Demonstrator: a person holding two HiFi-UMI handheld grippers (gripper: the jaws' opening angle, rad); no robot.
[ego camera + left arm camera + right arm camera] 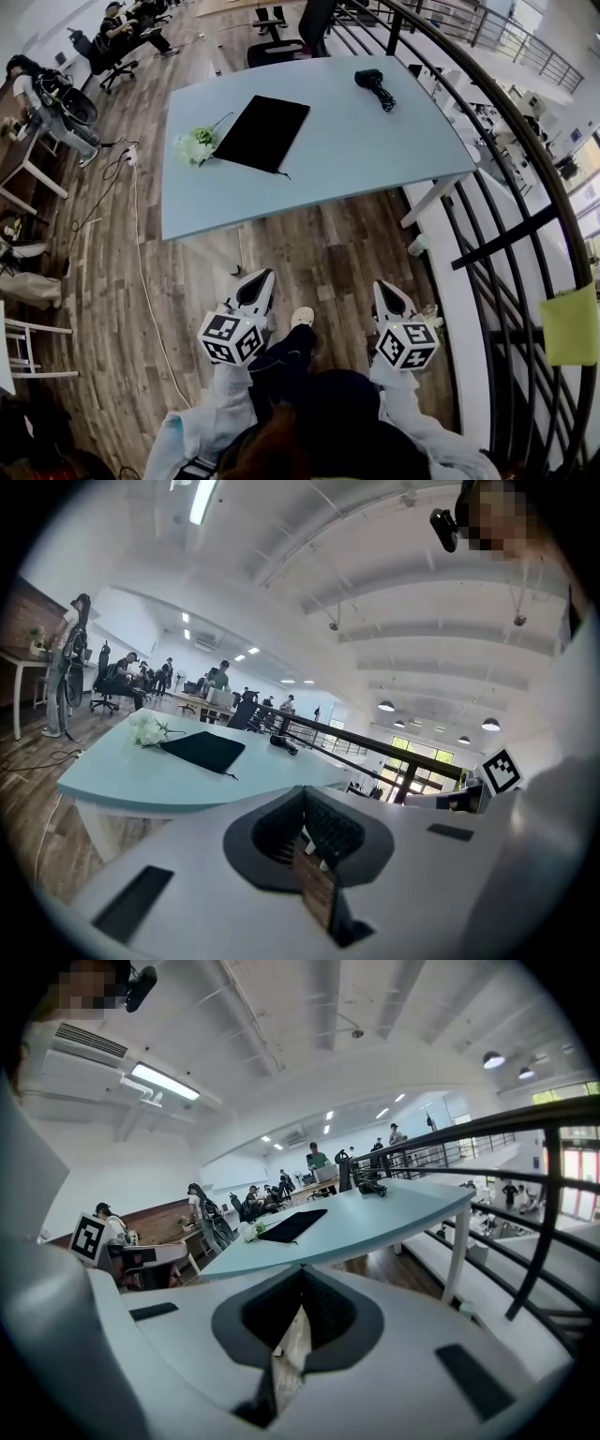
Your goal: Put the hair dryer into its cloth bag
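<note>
Holding left gripper (262,281) and right gripper (384,291) shut tight, nothing in either. Standing on plank wood floor (309,244), well short of the smooth pale blue table (394,150); curved black railing (511,202) close on the right. Black hair dryer (369,79) lying near the far right corner, well apart from the flat black cloth bag (262,131) just beside white flowers (195,146).

White flowers (196,145) on pale blue table (375,141); black railing (506,235) at right.

Matt black cloth bag (262,132) on a smooth pale-blue table (375,141) — grained wood-plank floor (309,253) beneath.
</note>
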